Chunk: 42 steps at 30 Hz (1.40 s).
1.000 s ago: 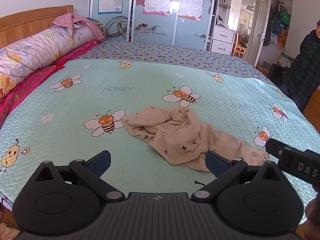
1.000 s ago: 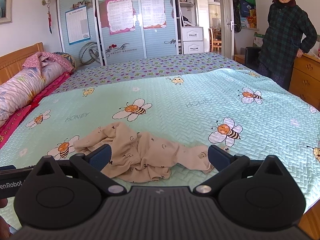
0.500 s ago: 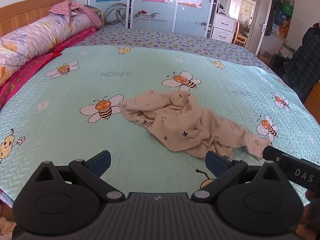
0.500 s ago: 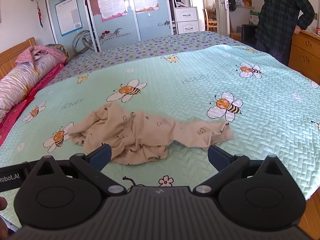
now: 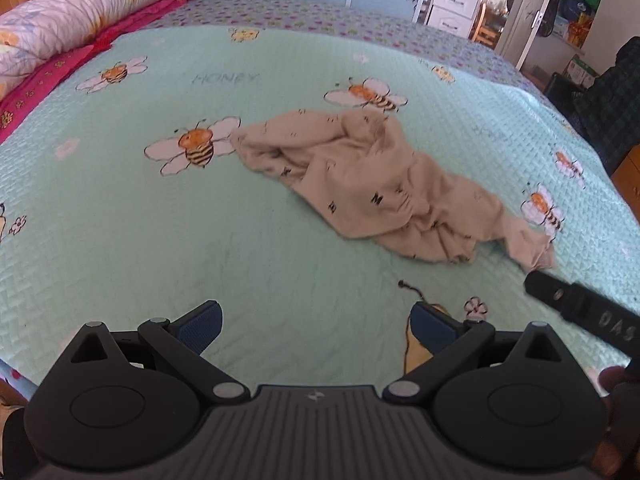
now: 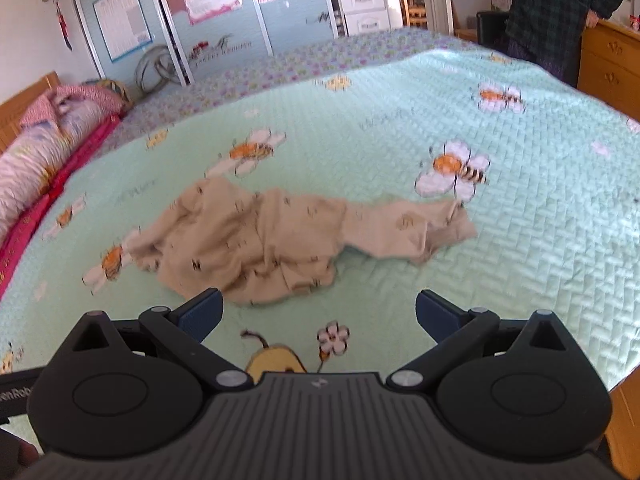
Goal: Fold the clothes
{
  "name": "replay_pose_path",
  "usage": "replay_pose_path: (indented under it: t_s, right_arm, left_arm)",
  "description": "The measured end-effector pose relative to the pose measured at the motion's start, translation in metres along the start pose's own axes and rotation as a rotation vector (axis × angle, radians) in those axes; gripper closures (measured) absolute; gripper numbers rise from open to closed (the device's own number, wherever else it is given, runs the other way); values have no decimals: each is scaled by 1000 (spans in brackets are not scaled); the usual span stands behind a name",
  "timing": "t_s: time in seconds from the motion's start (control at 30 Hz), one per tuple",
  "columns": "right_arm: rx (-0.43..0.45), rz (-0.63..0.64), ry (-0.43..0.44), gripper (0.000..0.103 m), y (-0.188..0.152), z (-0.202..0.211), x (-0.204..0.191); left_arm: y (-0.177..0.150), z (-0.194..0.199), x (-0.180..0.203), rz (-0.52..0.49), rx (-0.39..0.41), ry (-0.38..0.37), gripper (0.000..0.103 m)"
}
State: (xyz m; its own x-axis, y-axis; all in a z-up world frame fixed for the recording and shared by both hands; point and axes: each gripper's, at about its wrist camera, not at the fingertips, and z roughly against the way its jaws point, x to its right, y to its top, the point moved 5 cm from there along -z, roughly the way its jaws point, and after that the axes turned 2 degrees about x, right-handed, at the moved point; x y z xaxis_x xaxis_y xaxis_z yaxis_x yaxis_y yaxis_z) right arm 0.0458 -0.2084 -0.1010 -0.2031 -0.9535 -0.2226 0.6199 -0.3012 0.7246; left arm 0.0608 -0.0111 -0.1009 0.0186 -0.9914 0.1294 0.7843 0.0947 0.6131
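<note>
A crumpled beige garment (image 5: 372, 184) with small dark letter prints lies on the mint bee-patterned bedspread (image 5: 160, 240). In the right wrist view the same garment (image 6: 280, 240) stretches from left to right, one narrow end reaching toward a printed bee. My left gripper (image 5: 316, 326) is open above the bedspread, short of the garment's near edge. My right gripper (image 6: 318, 314) is open too, its left fingertip (image 6: 200, 312) close to the garment's near edge. Neither holds anything. Part of the right gripper's black body (image 5: 580, 312) shows at the right of the left wrist view.
A rolled floral quilt (image 5: 80, 12) and a pink sheet (image 5: 60, 76) lie along the wooden headboard side at left. Wardrobe doors (image 6: 224, 20) stand beyond the bed. A person in a dark plaid coat (image 6: 560, 8) stands by a wooden dresser (image 6: 608, 64) at the right.
Both grippers have tilted downward and moved in over the bed, so the garment sits higher and larger in both views. Both stay open. The garment has not moved.
</note>
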Motion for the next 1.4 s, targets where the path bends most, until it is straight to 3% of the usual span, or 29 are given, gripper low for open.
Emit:
replay_pose_path:
  t_s: [0.23,0.4,0.47,0.67,0.8,0.9,0.93,0.97,1.0,1.03,1.07,1.1,1.13,1.17,1.27,1.4]
  right_arm:
    - [-46,-4,19,1,0,-21,2]
    - [26,-22,19,0,39,-29,2]
    - [13,-31,26,0,46,-46,3]
    - [-151,-166,85,1,35,-124,11]
    - [-161,-170,82,7,29,-138,10]
    - [-165,-169,80,7,24,-147,10]
    - [-166,-169,80,9,22,-149,10]
    - [-167,-168,79,21,21,-152,10]
    - [-169,-168,79,43,19,-155,9]
    - [-173,-170,88,55,19,-155,9]
    - [-179,-172,102,80,19,-155,8]
    - [-185,-175,117,85,19,-155,8]
    - [-192,-177,132,85,19,-155,7]
    - [-191,-184,139,86,20,-153,7]
    - [-136,-222,197,90,29,-131,3]
    - [-21,-225,260,91,54,-79,1]
  left_arm:
    - [11,-14,-12,14,2,35,1]
    - [41,-35,-9,-49,33,80,1]
    - [52,-51,-5,-79,28,72,1]
    - [75,-126,16,-162,-33,50,1]
    - [76,-178,34,-199,-119,30,3]
    - [76,-188,37,-180,-95,-3,7]
    - [76,-185,37,-167,-73,-24,14]
    - [75,-182,36,-157,-59,-49,23]
    - [74,-178,35,-151,-46,-71,28]
    - [73,-174,35,-145,-33,-92,41]
    - [73,-170,34,-138,-24,-110,53]
    - [73,-166,34,-131,-22,-119,59]
    - [74,-160,34,-120,-18,-129,75]
    - [77,-154,34,-106,-8,-142,85]
    - [91,-137,36,-94,44,-175,95]
    - [100,-96,34,-96,110,-219,95]
